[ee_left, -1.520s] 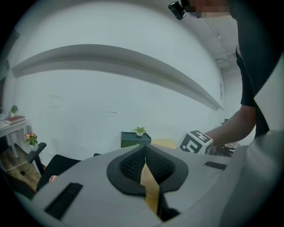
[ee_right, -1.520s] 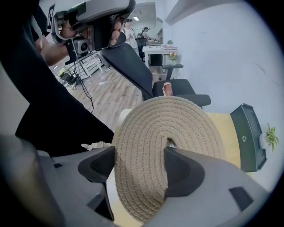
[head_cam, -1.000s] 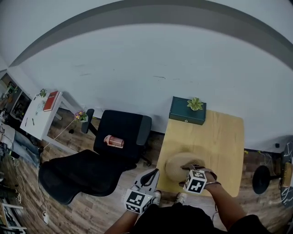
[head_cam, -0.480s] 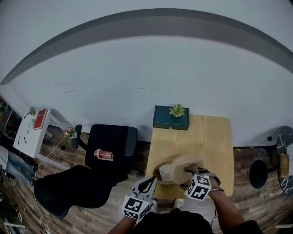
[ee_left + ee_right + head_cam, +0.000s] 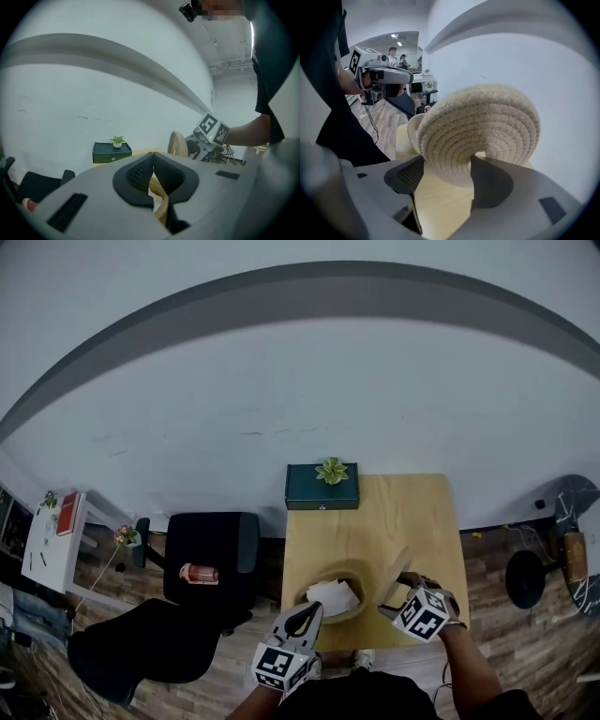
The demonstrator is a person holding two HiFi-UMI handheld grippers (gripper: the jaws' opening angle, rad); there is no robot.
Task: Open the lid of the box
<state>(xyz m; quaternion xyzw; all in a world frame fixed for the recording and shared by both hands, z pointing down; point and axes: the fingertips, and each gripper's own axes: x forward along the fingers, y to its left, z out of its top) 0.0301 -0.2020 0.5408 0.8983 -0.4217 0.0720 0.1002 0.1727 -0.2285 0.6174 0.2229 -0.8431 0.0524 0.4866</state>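
And the right claw [image 5: 446,177] was clamped hard on the lid [image 5: 480,126], one pad on each face of its lower edge. That lid was a round disc of pale coiled rope, stitched in rings, and it stood tipped up almost on edge, right off the box [image 5: 337,565]. From the head view, the lid [image 5: 396,574] hung just beside the box's right side, near the front edge of the tabletop [image 5: 412,512].

Over on the other side, the left claw [image 5: 151,173] was pinched tight on the box's near rim [image 5: 160,199], a strip of the same pale weave squeezed between its black pads. The box sat open by the front edge, a round woven bowl, with something white and crumpled [image 5: 333,596] lying inside.

Farther out, a dark green case [image 5: 322,488] with a small plant [image 5: 331,471] on top sat at the far left corner. Off the tabletop's left edge stood a black chair [image 5: 202,545] with a pink can [image 5: 199,573] on its seat.
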